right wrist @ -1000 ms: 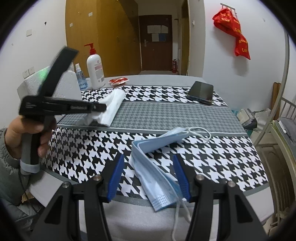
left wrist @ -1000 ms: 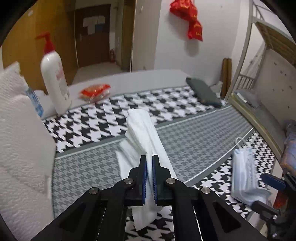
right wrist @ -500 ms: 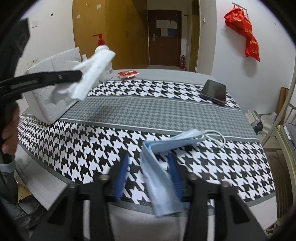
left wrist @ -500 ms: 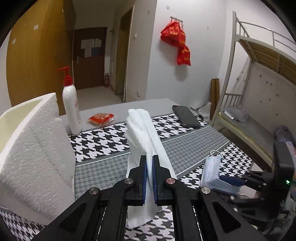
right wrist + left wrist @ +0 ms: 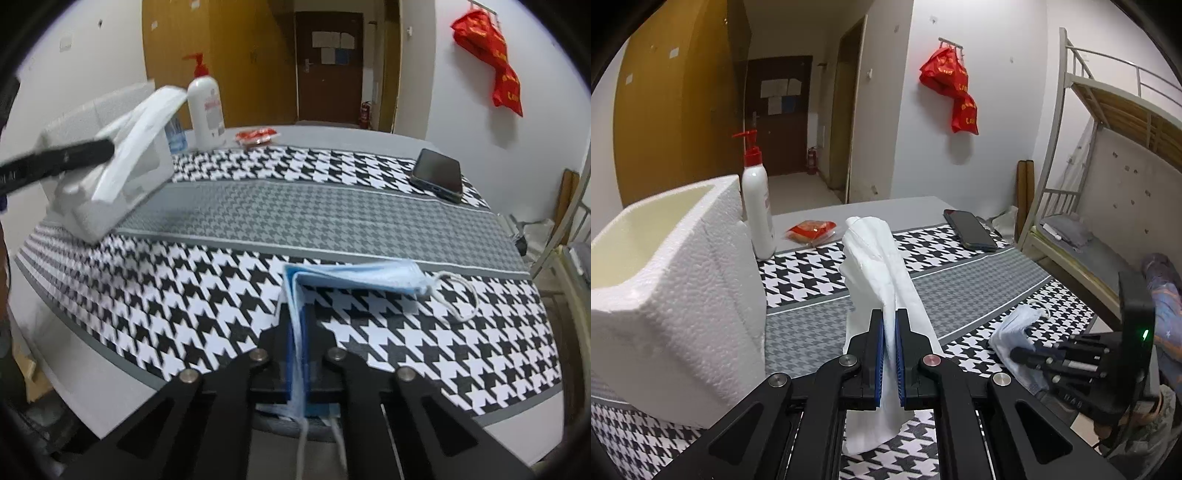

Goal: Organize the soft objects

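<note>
My left gripper is shut on a white cloth and holds it up above the table, just right of a white foam box. The cloth and the box also show in the right wrist view at the far left. My right gripper is shut on a blue face mask, which bends over the table near the front edge. In the left wrist view the right gripper and the mask appear at the right.
A houndstooth cloth covers the table. A white pump bottle with a red top and a red packet stand at the back left. A dark phone lies at the back right. A bunk bed stands on the right.
My left gripper has lifted the white cloth off the table and brought it beside the foam box. My right gripper has closed on the blue mask.
</note>
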The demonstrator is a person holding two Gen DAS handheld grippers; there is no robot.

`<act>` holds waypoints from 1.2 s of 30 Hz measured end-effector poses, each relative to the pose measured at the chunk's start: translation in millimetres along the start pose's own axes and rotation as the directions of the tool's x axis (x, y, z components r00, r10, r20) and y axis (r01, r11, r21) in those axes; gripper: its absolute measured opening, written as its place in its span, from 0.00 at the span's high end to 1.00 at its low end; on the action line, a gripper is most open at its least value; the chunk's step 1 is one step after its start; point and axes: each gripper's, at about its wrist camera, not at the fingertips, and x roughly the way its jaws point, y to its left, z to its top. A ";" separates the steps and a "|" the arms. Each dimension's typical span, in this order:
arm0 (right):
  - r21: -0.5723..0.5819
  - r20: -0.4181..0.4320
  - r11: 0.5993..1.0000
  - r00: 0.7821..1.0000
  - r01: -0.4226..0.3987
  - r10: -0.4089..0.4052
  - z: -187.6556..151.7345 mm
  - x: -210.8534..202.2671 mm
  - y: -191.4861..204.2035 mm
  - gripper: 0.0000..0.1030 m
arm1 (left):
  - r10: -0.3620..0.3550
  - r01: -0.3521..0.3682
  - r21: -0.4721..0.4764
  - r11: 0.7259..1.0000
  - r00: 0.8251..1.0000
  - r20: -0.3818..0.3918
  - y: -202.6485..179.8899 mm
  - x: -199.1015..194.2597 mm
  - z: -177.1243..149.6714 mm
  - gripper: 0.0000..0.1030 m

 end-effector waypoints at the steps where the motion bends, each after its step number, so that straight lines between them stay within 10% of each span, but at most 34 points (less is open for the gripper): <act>1: 0.020 0.019 1.000 1.000 -0.013 0.012 1.9 -4.9 -1.3 0.95 | 0.001 -0.001 0.001 1.000 1.000 0.005 0.8 -3.0 1.4 0.94; 36: -0.019 0.392 0.998 0.918 -0.059 0.062 38.9 -118.3 95.1 0.95 | 0.072 -0.081 0.033 0.996 0.975 0.209 45.6 -126.6 -0.8 0.94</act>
